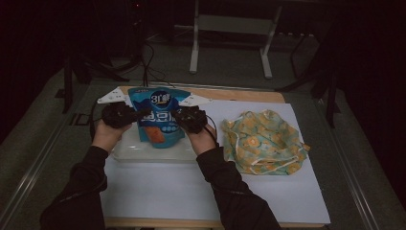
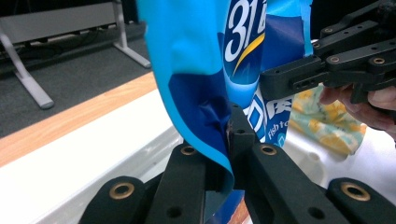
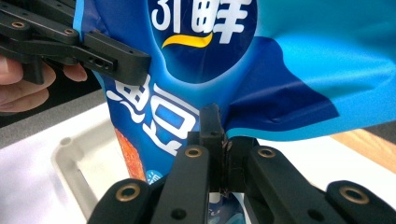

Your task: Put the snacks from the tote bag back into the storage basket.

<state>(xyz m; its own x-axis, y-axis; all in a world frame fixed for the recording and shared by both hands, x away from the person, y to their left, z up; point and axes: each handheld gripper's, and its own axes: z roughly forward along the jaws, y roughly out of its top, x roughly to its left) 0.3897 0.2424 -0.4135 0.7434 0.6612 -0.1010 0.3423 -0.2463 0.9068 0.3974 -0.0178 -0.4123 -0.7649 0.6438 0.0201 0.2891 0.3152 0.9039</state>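
A blue snack bag with white lettering hangs upright between my two grippers, above a clear plastic tray. My left gripper is shut on the bag's left edge, and my right gripper is shut on its right edge. In the left gripper view the jaws pinch a crumpled fold of the bag, with the right gripper farther off on the opposite edge. The right gripper view has its jaws closed on the bag, and the left gripper clamps the far edge.
A yellow patterned cloth bag lies to the right of the tray on the white sheet. The wooden table edge runs behind. A metal stand is on the floor beyond the table.
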